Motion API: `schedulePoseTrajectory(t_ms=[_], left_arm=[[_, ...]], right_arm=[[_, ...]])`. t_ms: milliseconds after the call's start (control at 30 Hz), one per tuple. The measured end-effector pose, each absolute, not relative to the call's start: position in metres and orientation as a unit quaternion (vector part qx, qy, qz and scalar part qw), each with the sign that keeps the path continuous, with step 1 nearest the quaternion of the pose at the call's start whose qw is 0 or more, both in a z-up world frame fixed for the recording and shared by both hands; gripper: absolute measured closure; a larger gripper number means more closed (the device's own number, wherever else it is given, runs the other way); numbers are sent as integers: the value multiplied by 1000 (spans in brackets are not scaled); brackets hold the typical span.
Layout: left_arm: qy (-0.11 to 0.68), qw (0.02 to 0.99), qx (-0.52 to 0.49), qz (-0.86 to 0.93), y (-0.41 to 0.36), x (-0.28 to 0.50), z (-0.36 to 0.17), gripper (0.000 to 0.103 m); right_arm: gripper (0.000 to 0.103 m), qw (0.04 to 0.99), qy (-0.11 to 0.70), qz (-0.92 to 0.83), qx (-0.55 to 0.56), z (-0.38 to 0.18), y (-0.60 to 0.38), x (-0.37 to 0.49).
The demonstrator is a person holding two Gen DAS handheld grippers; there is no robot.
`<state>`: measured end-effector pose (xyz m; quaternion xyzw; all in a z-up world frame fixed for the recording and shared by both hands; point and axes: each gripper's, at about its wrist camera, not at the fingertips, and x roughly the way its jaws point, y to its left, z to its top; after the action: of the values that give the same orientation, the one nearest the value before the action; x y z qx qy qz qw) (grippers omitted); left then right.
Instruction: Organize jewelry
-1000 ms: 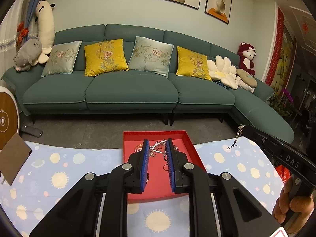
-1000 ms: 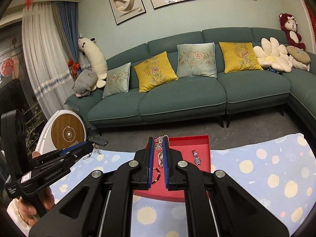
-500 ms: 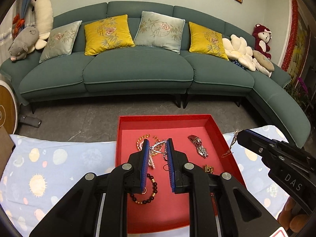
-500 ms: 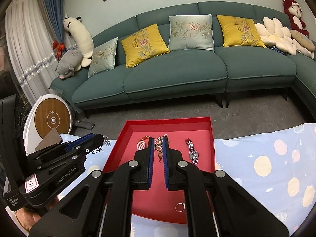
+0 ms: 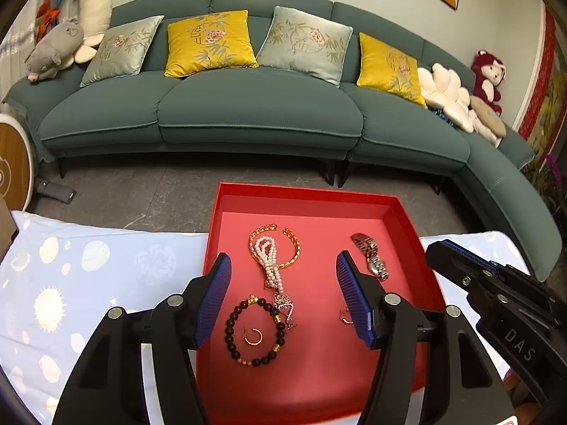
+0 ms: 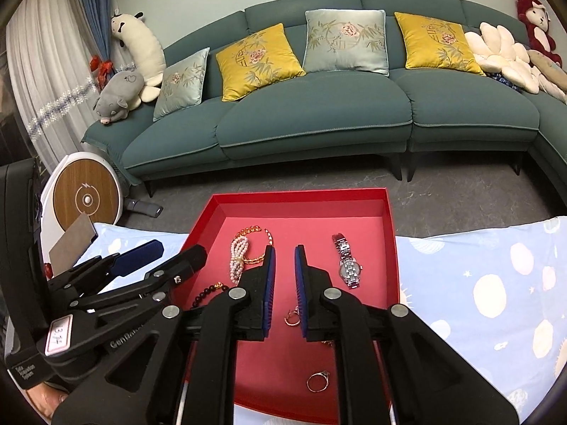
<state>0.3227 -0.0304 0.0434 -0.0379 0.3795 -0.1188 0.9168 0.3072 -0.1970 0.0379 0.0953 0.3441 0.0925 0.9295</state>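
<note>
Both grippers are hanging over the red tray [image 5: 397, 209], which sits on a blue cloth [image 5: 88, 269] with sun and planet prints, green sofa [image 5: 255, 113] in the background.

The left gripper [image 5: 283, 292] has its jaws opening, already pretty wide, and it isn't holding anything. The jewelry just lies on the tray floor between and ahead of the blue pads. Straight ahead of it is the pearl strand [image 5: 269, 258], bunched into a long loop whose long axis runs away from the gripper, nearly in line with the fingers. A gold chain [image 5: 292, 244] curls around its far end. Closer in, between the fingers, the dark bead bracelet [image 5: 255, 333] lies flat as a ring with a small gold hoop [image 5: 252, 336] inside it. A little silver charm piece [image 5: 282, 301] sits at the near end of the pearls.

Off beyond the left gripper's right finger is the silver watch [image 5: 370, 255], stretched out straight, long axis running away and slightly leftward.

The right gripper [image 6: 284, 283] is nearly closed, only a narrow gap, nothing pinched in it. The watch [image 6: 347, 262] lies just right of its tips, lengthwise along the fingers. A small gold earring [image 6: 292, 317] shows low in the gap, and a gold ring [image 6: 317, 382] lies closer to the camera.
</note>
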Motion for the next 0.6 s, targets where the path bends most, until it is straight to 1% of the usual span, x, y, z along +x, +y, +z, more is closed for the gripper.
schedulePoseTrajectory(t_ms=[100,200,267,300,333,400,467,600], left_arm=[[356,927,-26,-113,-21,300,66,44],[333,937,-2,-106,-12,267,91,44],[326,940,6,-105,-5,242,106,44],[325,940,4,-102,-2,232,112,43],[330,939,0,-97,-1,225,117,43],[342,933,-6,-108,0,208,127,43],[335,937,0,-99,-1,185,132,43],[340,936,22,-89,-7,148,127,43]], right_arm=[[92,934,330,92,98,52,-198,292],[91,942,311,89,93,78,-202,264],[77,948,294,82,94,97,-205,239],[63,950,285,78,99,106,-207,227],[61,951,282,75,101,115,-208,215],[61,954,275,74,98,128,-209,192],[61,959,262,64,85,137,-207,165],[58,963,252,54,79,139,-204,120]])
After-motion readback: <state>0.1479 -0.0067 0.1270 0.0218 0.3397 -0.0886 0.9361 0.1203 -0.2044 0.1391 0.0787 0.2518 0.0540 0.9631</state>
